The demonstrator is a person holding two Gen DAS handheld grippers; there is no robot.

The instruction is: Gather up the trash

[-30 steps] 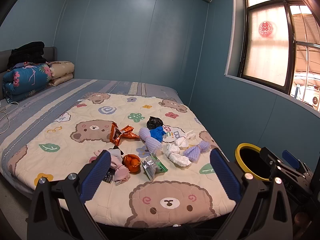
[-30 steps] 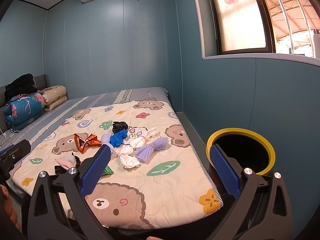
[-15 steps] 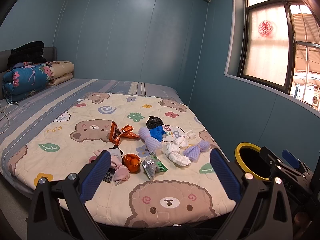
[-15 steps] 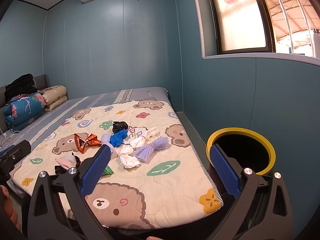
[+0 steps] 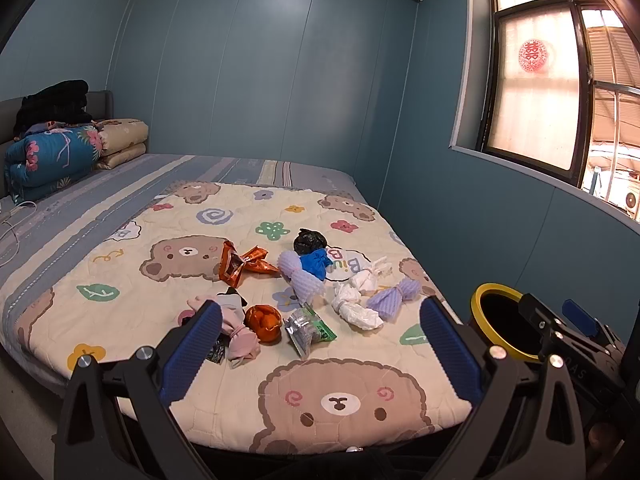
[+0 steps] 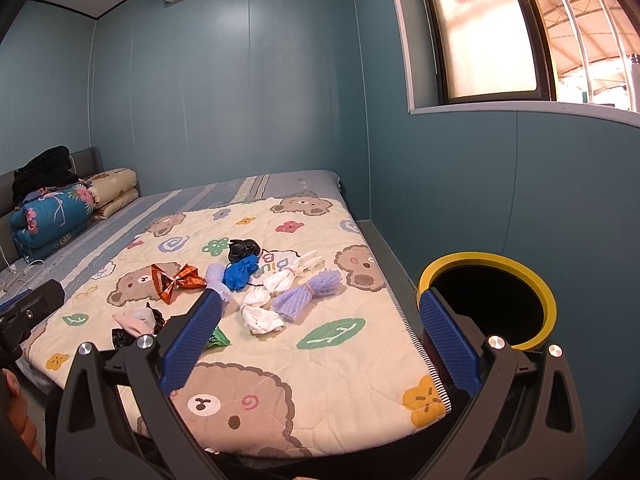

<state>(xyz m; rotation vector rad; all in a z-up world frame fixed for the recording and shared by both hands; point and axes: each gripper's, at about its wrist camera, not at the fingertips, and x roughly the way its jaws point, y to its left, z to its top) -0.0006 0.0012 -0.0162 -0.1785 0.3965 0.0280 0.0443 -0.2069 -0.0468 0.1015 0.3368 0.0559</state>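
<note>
Several pieces of trash lie on a bear-print quilt (image 5: 120,276): an orange foil wrapper (image 5: 240,263), a black bag (image 5: 308,241), a blue bag (image 5: 316,263), a purple foam net (image 5: 394,298), white crumpled paper (image 5: 356,310), an orange ball (image 5: 264,322), a green-and-clear packet (image 5: 310,328) and a pink cloth (image 5: 240,338). A black bin with a yellow rim (image 6: 486,300) stands on the floor right of the bed. My left gripper (image 5: 318,354) is open and empty above the near bed edge. My right gripper (image 6: 318,340) is open and empty, its right finger in front of the bin.
Folded quilts (image 5: 52,156) and dark clothes are stacked at the far left headboard. A blue wall with a window (image 5: 536,92) runs along the right. A narrow floor strip (image 6: 384,248) lies between bed and wall. The right gripper also shows in the left wrist view (image 5: 576,328).
</note>
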